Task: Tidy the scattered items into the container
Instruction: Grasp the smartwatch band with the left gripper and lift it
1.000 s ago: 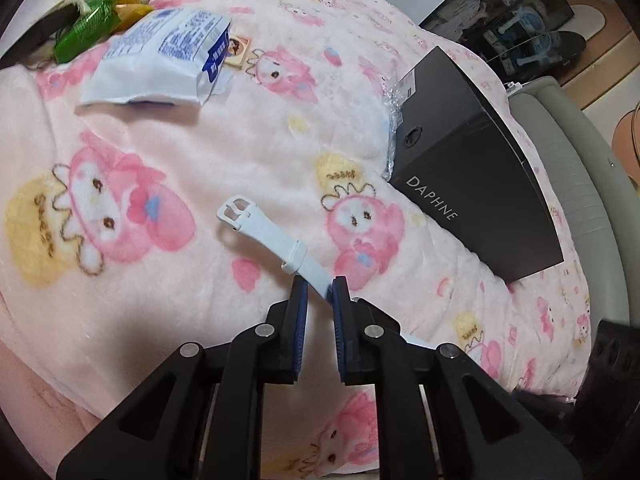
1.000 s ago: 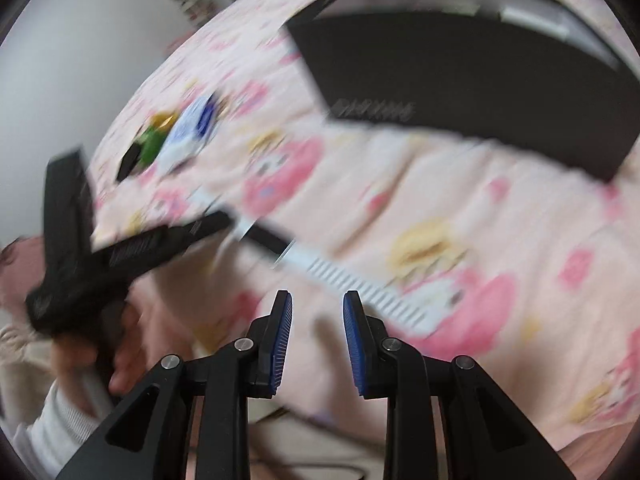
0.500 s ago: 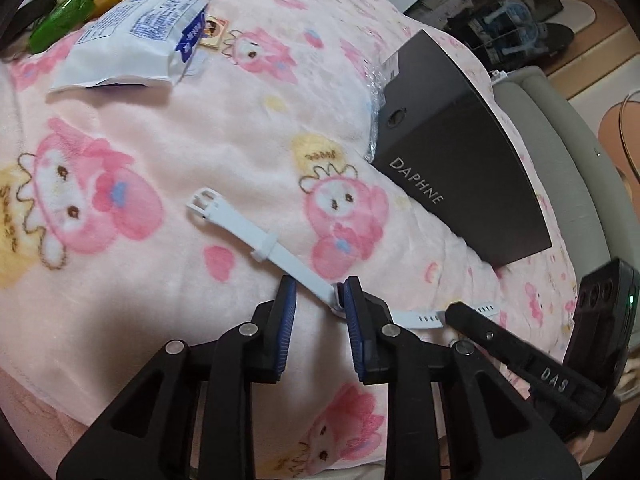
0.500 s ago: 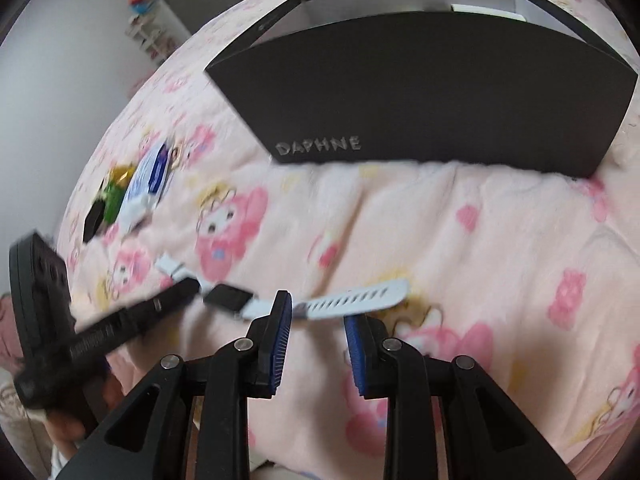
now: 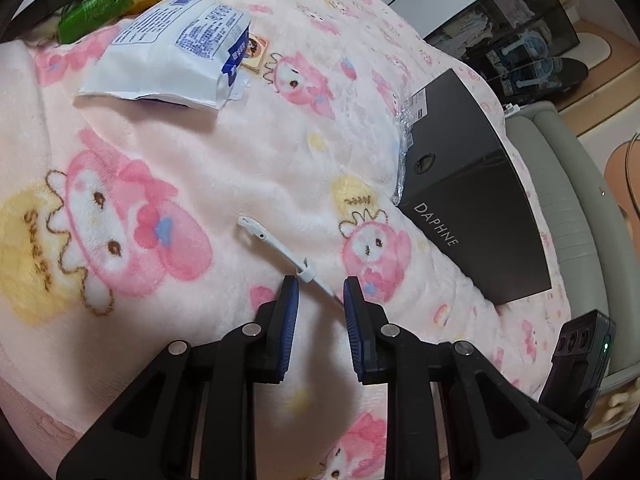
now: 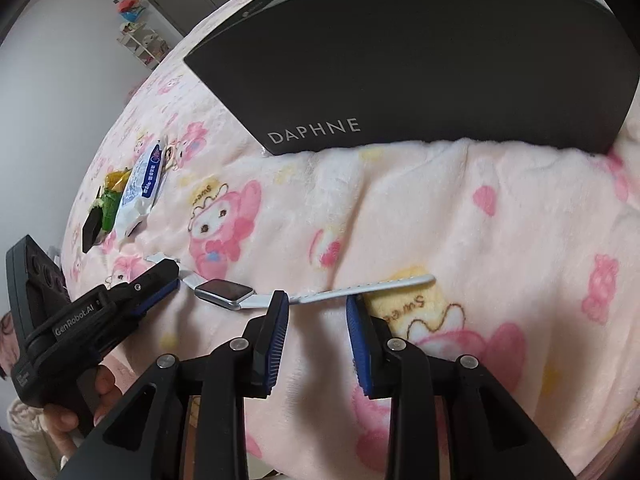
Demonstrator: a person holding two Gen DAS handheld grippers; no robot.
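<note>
we see the black box (image 6: 420, 60) on the blanket (image 6: 460, 208); its inside is hidden. the watch (image 6: 224, 291) lies before it. left gripper (image 5: 320, 300) just opened around the strap, right gripper (image 6: 318, 312) open over it.

A fluffy pink cartoon-rabbit blanket (image 5: 248, 152) fills most of the frame. At right runs a grey padded bed edge (image 5: 568, 208); upper right, a dark glass cabinet (image 5: 520, 36). A white shelf (image 6: 138, 40) stands upper left.
</note>
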